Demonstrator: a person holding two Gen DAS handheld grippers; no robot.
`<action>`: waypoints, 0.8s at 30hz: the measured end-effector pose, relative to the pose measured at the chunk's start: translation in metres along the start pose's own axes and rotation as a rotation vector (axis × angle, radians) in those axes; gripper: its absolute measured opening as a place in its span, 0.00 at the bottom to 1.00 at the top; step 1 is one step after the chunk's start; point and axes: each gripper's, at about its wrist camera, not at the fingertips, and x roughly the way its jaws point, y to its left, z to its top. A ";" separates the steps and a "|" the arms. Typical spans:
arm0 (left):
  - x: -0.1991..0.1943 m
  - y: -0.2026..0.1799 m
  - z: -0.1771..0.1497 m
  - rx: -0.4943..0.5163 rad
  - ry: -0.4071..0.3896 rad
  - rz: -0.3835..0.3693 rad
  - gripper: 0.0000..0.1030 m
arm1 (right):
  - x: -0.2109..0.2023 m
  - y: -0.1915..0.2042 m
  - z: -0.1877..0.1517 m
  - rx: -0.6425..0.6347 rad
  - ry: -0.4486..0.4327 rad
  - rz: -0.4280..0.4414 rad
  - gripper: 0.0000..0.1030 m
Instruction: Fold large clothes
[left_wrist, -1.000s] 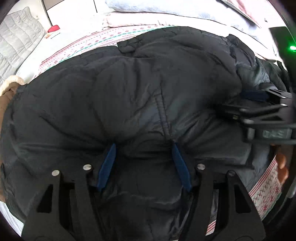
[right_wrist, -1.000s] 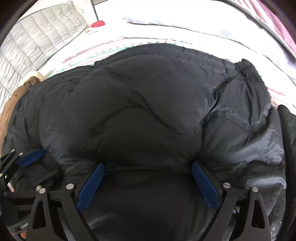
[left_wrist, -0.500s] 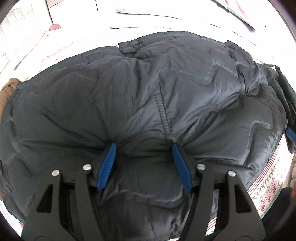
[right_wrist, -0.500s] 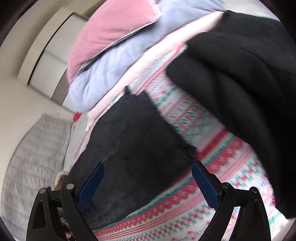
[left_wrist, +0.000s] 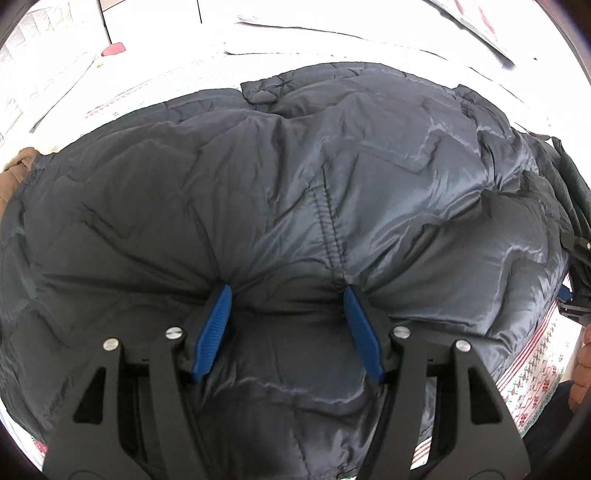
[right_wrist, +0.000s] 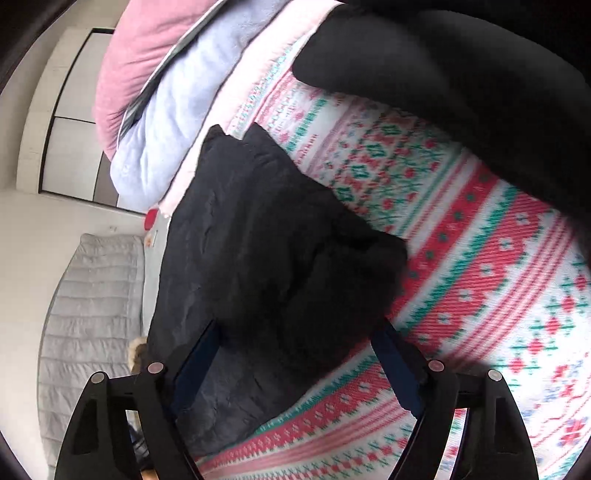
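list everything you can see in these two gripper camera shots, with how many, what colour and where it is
puffer jacket: one, black, spread on the bed, fills the left wrist view
patterned bedspread: one, white with red and green, under the jacket
second dark garment: one, black, upper right of right wrist view
pink pillow: one, on the stacked bedding
pale blue blanket: one, under the pillow
grey quilted pad: one, far left
small red object: one, beyond the bed; unclear what
left gripper: black, blue pads, open, pressed into the jacket
right gripper: black, open, over the jacket's edge
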 end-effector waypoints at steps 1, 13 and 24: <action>0.000 -0.001 0.000 0.000 0.000 0.002 0.63 | 0.005 0.004 -0.001 0.000 -0.003 0.019 0.74; 0.001 0.000 0.001 -0.007 0.004 -0.012 0.63 | 0.016 0.049 -0.017 -0.109 -0.150 0.026 0.35; 0.000 -0.001 0.000 -0.004 -0.006 -0.021 0.63 | -0.022 0.097 -0.045 -0.364 -0.355 0.005 0.12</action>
